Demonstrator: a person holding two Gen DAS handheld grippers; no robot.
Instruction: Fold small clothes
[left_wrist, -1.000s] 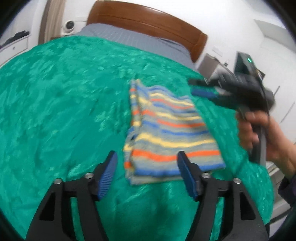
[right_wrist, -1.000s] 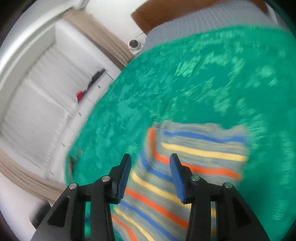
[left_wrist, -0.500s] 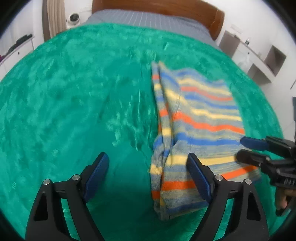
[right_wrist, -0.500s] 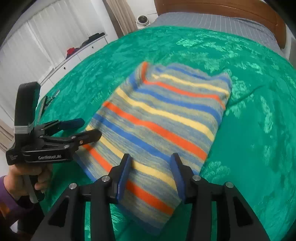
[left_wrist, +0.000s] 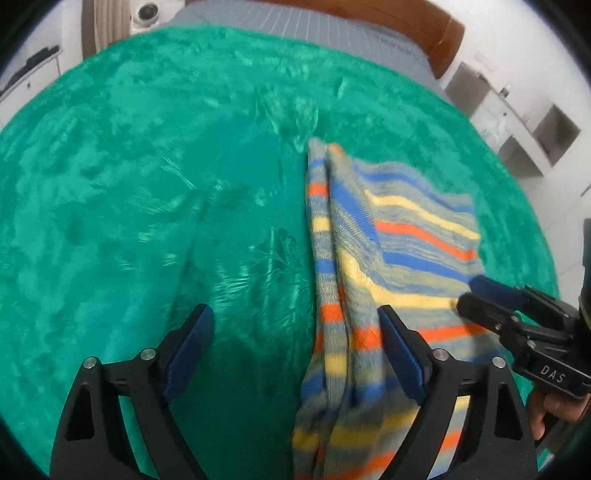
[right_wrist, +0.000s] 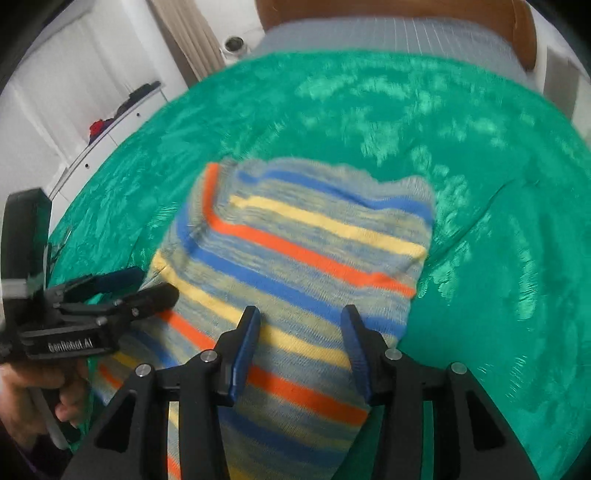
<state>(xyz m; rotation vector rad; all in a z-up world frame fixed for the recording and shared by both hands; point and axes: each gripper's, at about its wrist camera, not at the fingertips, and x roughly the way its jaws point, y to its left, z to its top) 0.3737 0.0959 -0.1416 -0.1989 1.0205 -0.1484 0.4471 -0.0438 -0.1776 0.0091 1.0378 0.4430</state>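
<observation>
A folded knit garment with blue, yellow and orange stripes lies flat on the green blanket. My left gripper is open wide over the garment's left folded edge, which runs between the fingers without touching the pads. In the right wrist view the garment fills the middle. My right gripper hangs partly open just above its near part, gripping nothing. Each gripper shows in the other's view: the right gripper by the garment's right edge, the left gripper by its left edge.
The blanket covers a bed with a grey striped sheet and a wooden headboard at the far end. White shelves stand to the right, a white cabinet and curtain to the left. A person's hand holds the left gripper.
The left gripper has widened and moved closer, so the garment's left edge now lies between its fingers. The right gripper has tilted and sunk over the garment's near part.
</observation>
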